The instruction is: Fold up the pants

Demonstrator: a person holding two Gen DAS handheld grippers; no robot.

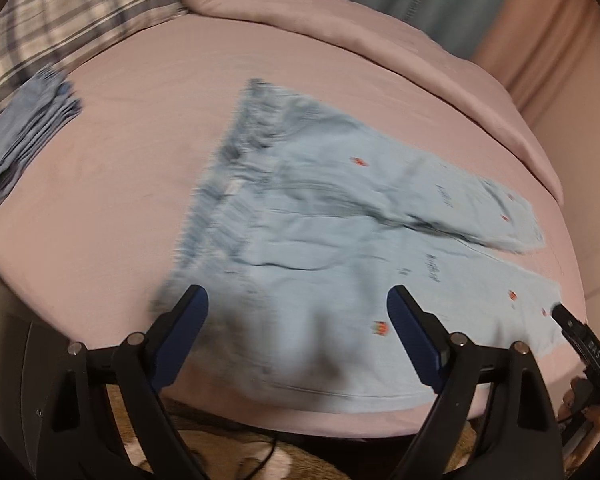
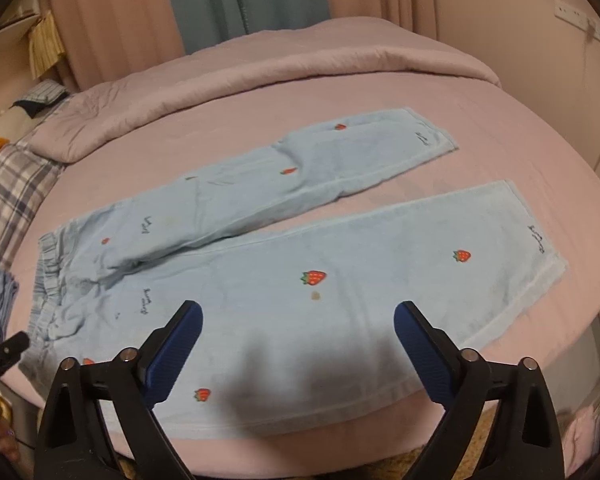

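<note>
Pale blue pants (image 2: 300,264) spread flat on the pink bed (image 2: 500,120), 2 legs forked apart, near leg along the bed's front edge, bare sheet all round, folded cloth (image 1: 24,136) well left of the waistband. Left gripper (image 1: 298,312) over the waistband corner, right gripper (image 2: 298,326) over the near leg. Both jaws wide, holding nothing; contact with fabric unclear.

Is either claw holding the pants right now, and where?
No. Both the left claw and right claw are open above the pants, gripping nothing.
</note>
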